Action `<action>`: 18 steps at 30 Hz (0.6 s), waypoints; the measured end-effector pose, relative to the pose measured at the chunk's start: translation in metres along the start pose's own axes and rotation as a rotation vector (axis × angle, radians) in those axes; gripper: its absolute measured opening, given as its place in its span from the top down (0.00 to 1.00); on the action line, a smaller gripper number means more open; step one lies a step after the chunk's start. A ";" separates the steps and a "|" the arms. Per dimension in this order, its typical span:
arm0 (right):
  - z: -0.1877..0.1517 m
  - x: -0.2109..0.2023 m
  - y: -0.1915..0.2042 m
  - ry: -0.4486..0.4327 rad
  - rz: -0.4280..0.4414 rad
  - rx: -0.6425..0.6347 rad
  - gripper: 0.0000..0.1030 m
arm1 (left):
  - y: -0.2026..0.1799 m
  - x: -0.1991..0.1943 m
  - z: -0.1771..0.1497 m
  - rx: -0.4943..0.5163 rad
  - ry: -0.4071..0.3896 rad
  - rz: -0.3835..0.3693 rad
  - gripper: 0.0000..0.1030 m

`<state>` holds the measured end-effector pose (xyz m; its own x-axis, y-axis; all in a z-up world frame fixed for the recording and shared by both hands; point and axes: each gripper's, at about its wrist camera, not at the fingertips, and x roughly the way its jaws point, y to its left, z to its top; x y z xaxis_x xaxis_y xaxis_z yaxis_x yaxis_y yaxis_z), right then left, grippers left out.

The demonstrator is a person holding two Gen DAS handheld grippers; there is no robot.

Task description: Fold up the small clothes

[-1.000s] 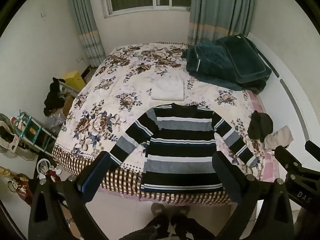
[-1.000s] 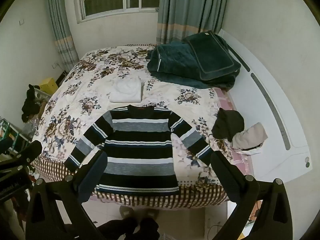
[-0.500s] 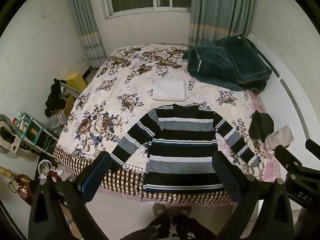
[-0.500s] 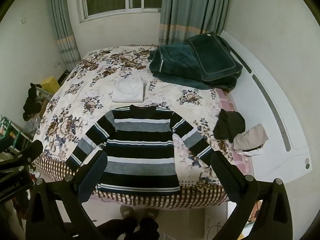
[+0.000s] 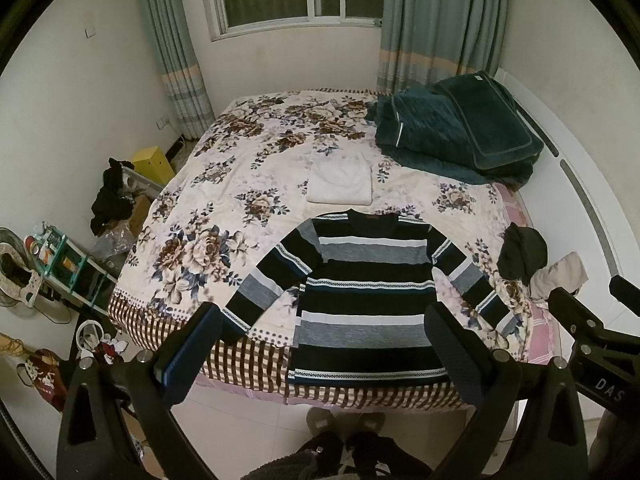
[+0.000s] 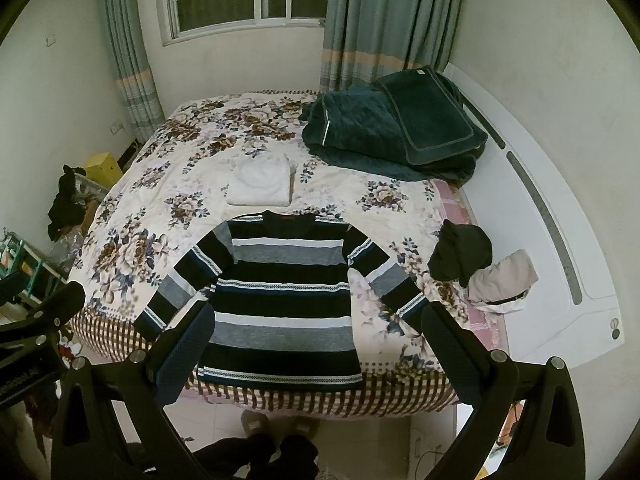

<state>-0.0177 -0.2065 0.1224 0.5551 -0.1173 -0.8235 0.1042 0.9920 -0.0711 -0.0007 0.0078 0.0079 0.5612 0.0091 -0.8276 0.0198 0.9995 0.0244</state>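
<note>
A black, grey and white striped sweater [image 5: 368,296] [image 6: 280,300] lies flat, front up, on the near part of the floral bed, sleeves spread out to both sides, hem at the bed's foot edge. A folded white garment [image 5: 340,182] [image 6: 262,186] rests just beyond its collar. My left gripper [image 5: 320,344] is open and held high above the foot of the bed, holding nothing. My right gripper [image 6: 316,344] is likewise open and empty, well above the sweater. Each gripper shows at the edge of the other's view.
A dark green quilt and cushion [image 5: 456,128] [image 6: 392,128] are heaped at the far right of the bed [image 5: 224,184]. A black garment [image 6: 460,256] and a beige one [image 6: 504,280] lie at the right edge. Clutter and a shelf [image 5: 60,264] fill the floor on the left. A person's slippered feet [image 5: 344,424] stand below.
Both grippers have drifted slightly; the whole scene sits a little lower and to the right in both views. The sweater and other clothes have not moved.
</note>
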 end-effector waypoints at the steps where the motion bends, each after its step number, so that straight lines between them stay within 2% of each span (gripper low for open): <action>1: 0.003 -0.003 0.009 -0.001 0.002 -0.002 0.00 | 0.000 0.000 0.000 0.000 0.000 -0.001 0.00; 18: 0.003 -0.010 0.017 0.001 0.010 -0.011 0.00 | -0.001 -0.007 0.010 -0.003 0.001 -0.009 0.00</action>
<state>-0.0190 -0.1885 0.1313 0.5553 -0.1070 -0.8247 0.0891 0.9936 -0.0689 0.0037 0.0059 0.0193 0.5606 0.0005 -0.8281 0.0224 0.9996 0.0157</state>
